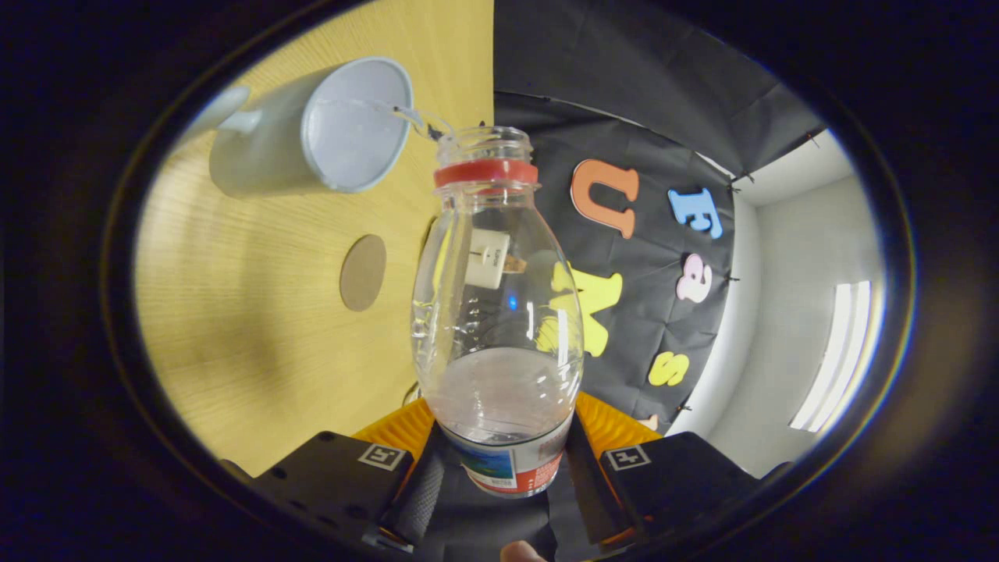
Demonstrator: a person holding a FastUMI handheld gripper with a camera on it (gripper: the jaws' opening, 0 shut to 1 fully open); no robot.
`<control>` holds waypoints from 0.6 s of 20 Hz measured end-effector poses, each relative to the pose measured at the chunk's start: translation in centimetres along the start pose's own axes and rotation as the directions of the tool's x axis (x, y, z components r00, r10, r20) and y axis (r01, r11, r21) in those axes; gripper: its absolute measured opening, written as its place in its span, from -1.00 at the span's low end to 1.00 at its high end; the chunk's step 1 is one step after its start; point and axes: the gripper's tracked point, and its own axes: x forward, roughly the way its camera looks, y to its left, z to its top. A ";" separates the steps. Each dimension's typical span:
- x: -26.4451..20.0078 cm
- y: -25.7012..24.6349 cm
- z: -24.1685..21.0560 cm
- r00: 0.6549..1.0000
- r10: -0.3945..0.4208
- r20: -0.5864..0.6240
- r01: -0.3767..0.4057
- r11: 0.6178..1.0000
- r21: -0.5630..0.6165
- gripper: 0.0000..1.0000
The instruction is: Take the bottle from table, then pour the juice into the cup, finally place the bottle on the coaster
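While the whole view was rolled sideways, the wooden table (pixel 257 328) filled the left half of the frame and the booth's black cloth wall (pixel 648 101) the right. At the upper left lay the pale cup (pixel 312 129), its open mouth turned toward the centre and its handle at its far left. Lower and a little right of it, at mid-left, a round brown coaster (pixel 363 272) sat flat on the table, well apart from the cup. In the centre the clear bottle (pixel 497 312) (cap off, a red ring round its neck) reached from the bottom of the frame up to its open mouth, just beside the cup's rim; a thin clear stream ran from that mouth into the cup. Some liquid sat low in the bottle, above its label. The gripper (pixel 511 476) was closed on the bottle's labelled base, one finger pressing each side, at bottom centre.
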 end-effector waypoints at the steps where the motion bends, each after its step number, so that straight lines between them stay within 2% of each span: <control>1: 0.0 -0.1 0.0 1.000 -0.001 0.001 0.001 1.000 -0.004 0.56; 12: -0.1 -0.9 0.2 1.000 -0.015 0.005 0.015 0.999 -0.039 0.56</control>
